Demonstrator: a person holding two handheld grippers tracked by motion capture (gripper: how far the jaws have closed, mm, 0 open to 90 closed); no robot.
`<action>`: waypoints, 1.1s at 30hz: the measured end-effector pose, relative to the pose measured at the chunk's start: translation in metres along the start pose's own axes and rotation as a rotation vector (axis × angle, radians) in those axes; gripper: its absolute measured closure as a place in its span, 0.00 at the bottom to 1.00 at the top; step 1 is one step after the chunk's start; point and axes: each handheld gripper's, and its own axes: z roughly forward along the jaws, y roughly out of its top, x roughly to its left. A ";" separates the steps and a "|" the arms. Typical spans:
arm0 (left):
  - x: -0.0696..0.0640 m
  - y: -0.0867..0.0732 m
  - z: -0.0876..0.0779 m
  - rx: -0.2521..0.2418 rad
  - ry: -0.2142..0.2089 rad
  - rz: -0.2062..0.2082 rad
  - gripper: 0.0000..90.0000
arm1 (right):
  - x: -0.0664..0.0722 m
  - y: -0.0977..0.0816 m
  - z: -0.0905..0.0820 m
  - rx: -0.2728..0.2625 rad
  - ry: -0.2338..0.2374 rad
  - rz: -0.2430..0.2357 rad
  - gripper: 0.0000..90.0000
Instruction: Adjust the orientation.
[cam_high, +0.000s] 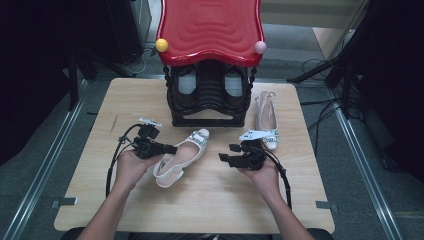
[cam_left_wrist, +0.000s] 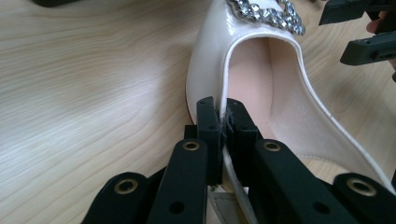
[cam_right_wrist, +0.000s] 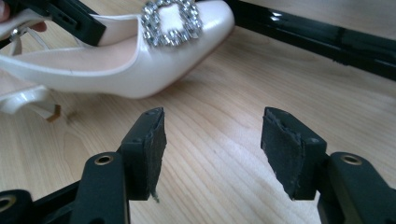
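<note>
A cream slingback shoe (cam_high: 182, 152) with a rhinestone buckle (cam_high: 199, 137) lies in the middle of the wooden table (cam_high: 210, 200). My left gripper (cam_high: 171, 149) is shut on that shoe's side wall (cam_left_wrist: 212, 65); its two pads pinch the thin edge (cam_left_wrist: 224, 122). The shoe (cam_right_wrist: 116, 60) also lies ahead of my right gripper (cam_right_wrist: 212, 144), which stands open over bare wood, nothing between its pads. In the high view my right gripper (cam_high: 226, 153) sits to the right of the shoe, apart from it. The matching shoe (cam_high: 267, 117) lies at the back right.
A black shoe rack (cam_high: 209, 97) with a red wavy top (cam_high: 210, 27) stands at the table's far middle, dark shoes inside. Its black base bar (cam_right_wrist: 322, 39) runs just beyond the right gripper. Cables trail from both grippers.
</note>
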 end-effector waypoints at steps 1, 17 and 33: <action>-0.002 0.001 0.004 0.010 -0.007 0.011 0.97 | 0.000 -0.001 -0.001 0.000 -0.006 0.002 0.46; 0.000 0.008 0.030 0.060 0.027 0.011 0.92 | 0.011 -0.010 0.011 0.002 -0.043 -0.010 0.55; -0.001 0.012 -0.021 -0.080 0.009 0.010 0.63 | 0.030 -0.010 0.034 0.006 -0.016 -0.030 1.00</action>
